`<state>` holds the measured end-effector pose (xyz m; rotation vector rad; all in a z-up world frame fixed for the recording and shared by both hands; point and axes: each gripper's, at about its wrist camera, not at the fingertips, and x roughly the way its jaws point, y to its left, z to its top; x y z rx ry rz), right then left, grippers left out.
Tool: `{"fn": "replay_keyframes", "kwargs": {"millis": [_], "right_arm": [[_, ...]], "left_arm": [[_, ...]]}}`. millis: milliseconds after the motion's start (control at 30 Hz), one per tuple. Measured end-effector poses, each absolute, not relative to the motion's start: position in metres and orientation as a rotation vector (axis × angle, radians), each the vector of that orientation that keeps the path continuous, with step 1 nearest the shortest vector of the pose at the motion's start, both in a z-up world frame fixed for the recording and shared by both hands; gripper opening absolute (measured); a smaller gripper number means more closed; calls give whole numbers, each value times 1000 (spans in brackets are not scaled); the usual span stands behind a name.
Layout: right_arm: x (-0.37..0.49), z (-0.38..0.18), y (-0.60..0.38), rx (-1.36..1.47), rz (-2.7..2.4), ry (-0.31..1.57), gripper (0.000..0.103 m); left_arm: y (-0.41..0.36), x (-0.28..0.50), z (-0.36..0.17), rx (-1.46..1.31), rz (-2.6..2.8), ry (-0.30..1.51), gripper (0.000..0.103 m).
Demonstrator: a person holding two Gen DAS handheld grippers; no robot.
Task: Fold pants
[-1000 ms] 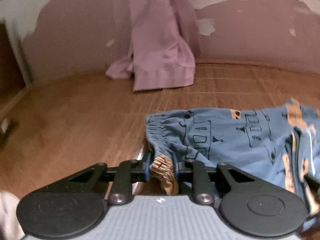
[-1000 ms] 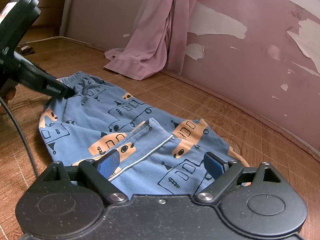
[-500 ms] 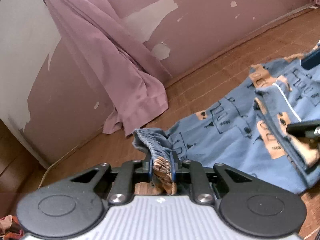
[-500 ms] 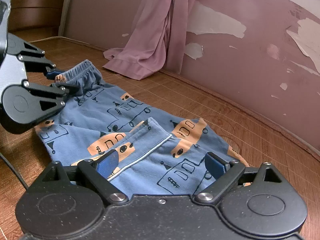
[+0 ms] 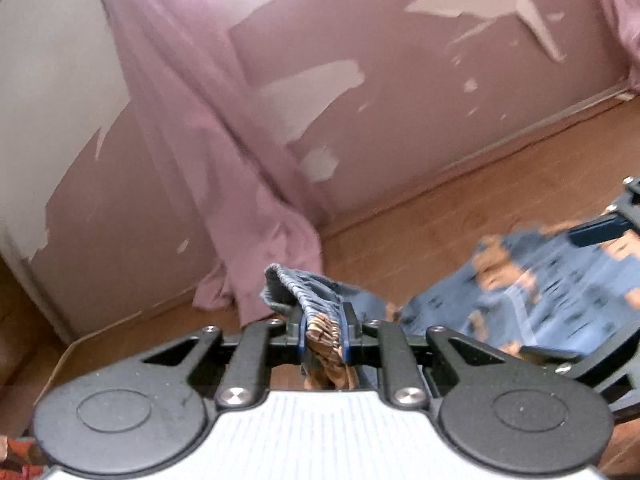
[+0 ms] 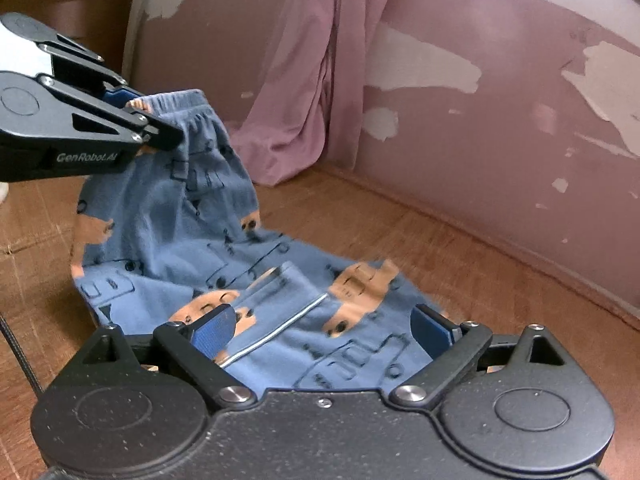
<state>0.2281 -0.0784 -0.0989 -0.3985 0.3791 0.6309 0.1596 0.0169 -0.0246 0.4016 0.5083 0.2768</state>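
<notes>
Left gripper [image 5: 324,334] clamped on the elastic waistband [image 6: 188,114] of the blue printed pants [image 6: 224,240], holding that end raised off the wooden floor [image 6: 460,264]. Right gripper [image 6: 320,330], jaws spread wide and holding nothing, hovers low over the leg end, which lies flat. Pink curtain [image 6: 312,80] hangs against the peeling wall [image 6: 500,128] beyond. Judged: fold begun, waistband not yet laid over; smoothing left.

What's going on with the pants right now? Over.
Left gripper shut on the waistband, lifting it. Right gripper open, low over the pants. Rest of them on the floor. Nothing in the way.
</notes>
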Motion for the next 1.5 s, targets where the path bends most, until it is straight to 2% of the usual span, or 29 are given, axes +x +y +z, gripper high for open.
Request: {"fn": "replay_keyframes", "kwargs": {"millis": [267, 433, 567, 800, 1033, 1100, 1133, 1167, 1200, 1367, 1500], "right_arm": [[218, -67, -162, -467, 612, 367, 95], [218, -61, -221, -387, 518, 387, 98], [228, -65, -261, -273, 438, 408, 99], [250, -69, -296, -278, 335, 424, 99], [262, -73, -327, -231, 279, 450, 99], [264, -73, -332, -227, 274, 447, 99], [265, -74, -333, -224, 273, 448, 99], [266, -74, -333, -222, 273, 449, 99], [267, -74, -334, -219, 274, 451, 99], [264, -76, -328, -228, 285, 449, 99], [253, -73, -321, -195, 357, 426, 99]], "left_arm": [[-47, 165, 3, 486, 137, 435, 17], [-103, 175, 4, 580, 33, 426, 17], [-148, 183, -10, 645, -73, 436, 17], [-212, 198, -44, 732, -167, 495, 18], [-238, 210, -74, 714, -255, 600, 21], [-241, 212, -80, 685, -290, 645, 27], [-239, 212, -81, 661, -307, 667, 45], [-238, 212, -82, 637, -308, 674, 68], [-236, 210, -81, 624, -307, 663, 75], [-218, 181, -64, 597, -328, 494, 93], [-181, 165, -49, 498, -258, 435, 99]]}}
